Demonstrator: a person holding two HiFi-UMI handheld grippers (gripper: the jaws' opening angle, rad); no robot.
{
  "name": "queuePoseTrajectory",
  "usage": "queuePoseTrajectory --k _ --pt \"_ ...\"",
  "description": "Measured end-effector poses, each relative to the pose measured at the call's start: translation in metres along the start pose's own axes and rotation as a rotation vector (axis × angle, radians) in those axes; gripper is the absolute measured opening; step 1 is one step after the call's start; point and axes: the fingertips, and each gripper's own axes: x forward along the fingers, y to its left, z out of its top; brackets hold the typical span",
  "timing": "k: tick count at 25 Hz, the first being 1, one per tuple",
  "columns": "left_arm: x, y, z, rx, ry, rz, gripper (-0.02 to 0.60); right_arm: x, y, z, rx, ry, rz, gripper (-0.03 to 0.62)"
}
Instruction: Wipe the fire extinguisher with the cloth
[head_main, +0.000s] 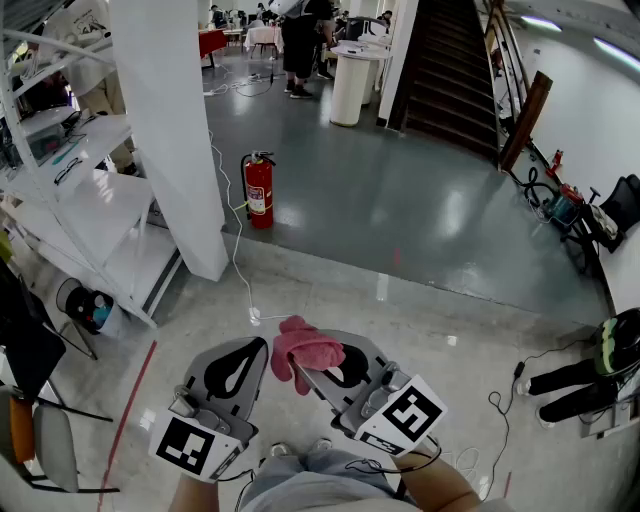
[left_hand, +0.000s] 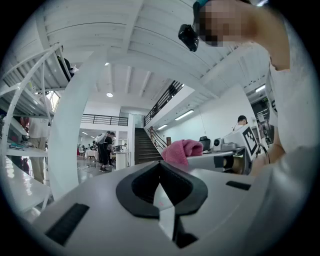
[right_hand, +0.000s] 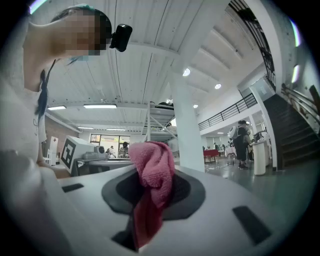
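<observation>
A red fire extinguisher (head_main: 259, 190) stands upright on the dark floor beside a white pillar (head_main: 175, 130), well ahead of both grippers. My right gripper (head_main: 305, 368) is shut on a pink cloth (head_main: 306, 348), which bunches above its jaws; the cloth (right_hand: 154, 180) fills the middle of the right gripper view. My left gripper (head_main: 245, 365) hangs just left of it, jaws shut with nothing between them. The cloth (left_hand: 182, 151) also shows to the right in the left gripper view. The extinguisher appears in neither gripper view.
White shelving (head_main: 75, 200) lines the left side. A white cable (head_main: 238, 262) runs along the floor from the pillar towards me. A dark staircase (head_main: 455, 70) rises at the back. People stand near a round white counter (head_main: 350, 85). Bags and cables (head_main: 585, 375) lie at the right.
</observation>
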Motion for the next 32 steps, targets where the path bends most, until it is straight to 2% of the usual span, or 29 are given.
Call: queuePoseTrajectory --k 11,16,21,26,29,32 --pt "-0.009 0.019 -0.004 -0.004 0.01 0.009 0.008 0.02 0.005 -0.005 0.0 0.011 0.003 0.086" --pt "-0.013 0.037 -0.007 -0.003 0.006 0.0 0.008 0.034 0.002 -0.009 0.014 0.026 -0.025 0.087" --pt "-0.012 0.065 -0.018 0.002 0.012 -0.017 0.008 0.052 -0.005 -0.013 -0.058 0.045 -0.031 0.084" --pt "0.017 0.097 -0.024 0.01 0.009 -0.021 0.008 0.076 -0.043 -0.018 -0.048 0.038 -0.043 0.084" --pt "0.05 0.127 -0.029 0.025 0.011 -0.009 0.008 0.097 -0.085 -0.021 -0.067 0.022 -0.067 0.084" --pt "0.093 0.157 -0.03 0.03 0.006 0.01 0.008 0.12 -0.137 -0.019 -0.067 0.018 -0.054 0.084"
